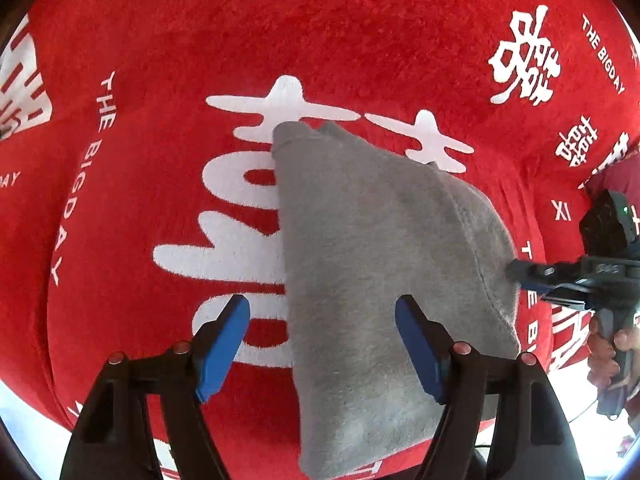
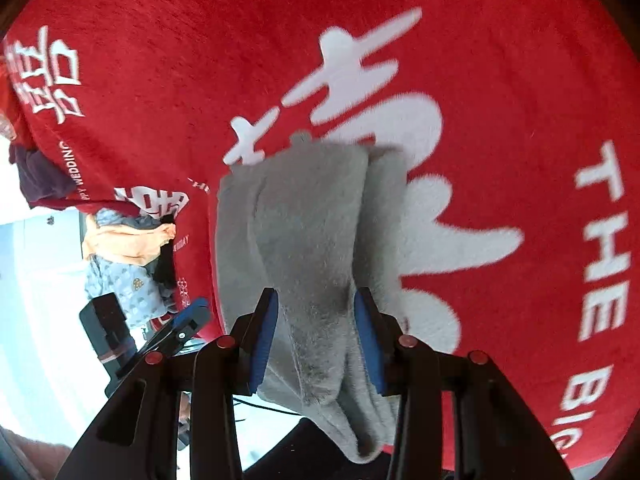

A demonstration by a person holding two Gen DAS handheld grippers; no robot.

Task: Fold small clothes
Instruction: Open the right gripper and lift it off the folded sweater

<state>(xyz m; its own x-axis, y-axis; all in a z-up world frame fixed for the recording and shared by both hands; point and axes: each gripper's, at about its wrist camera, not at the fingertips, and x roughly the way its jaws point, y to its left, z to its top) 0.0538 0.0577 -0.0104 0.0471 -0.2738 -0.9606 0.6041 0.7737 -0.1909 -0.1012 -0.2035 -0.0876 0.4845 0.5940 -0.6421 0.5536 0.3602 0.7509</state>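
On the red blanket (image 1: 160, 60), my right gripper (image 2: 316, 336) pinches the grey cloth (image 1: 360, 260) to fold it; my left gripper (image 1: 322, 344) waits wide apart.

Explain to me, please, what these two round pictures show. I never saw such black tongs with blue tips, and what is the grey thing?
A person holds one hand-held gripper per hand; each carries a wide-angle camera looking along its fingers. In the left camera's picture the left gripper is open above a grey garment lying on a red blanket with white lettering. In the right camera's picture the right gripper has a bunched edge of that garment between its blue pads. More clothes lie piled at the blanket's edge.
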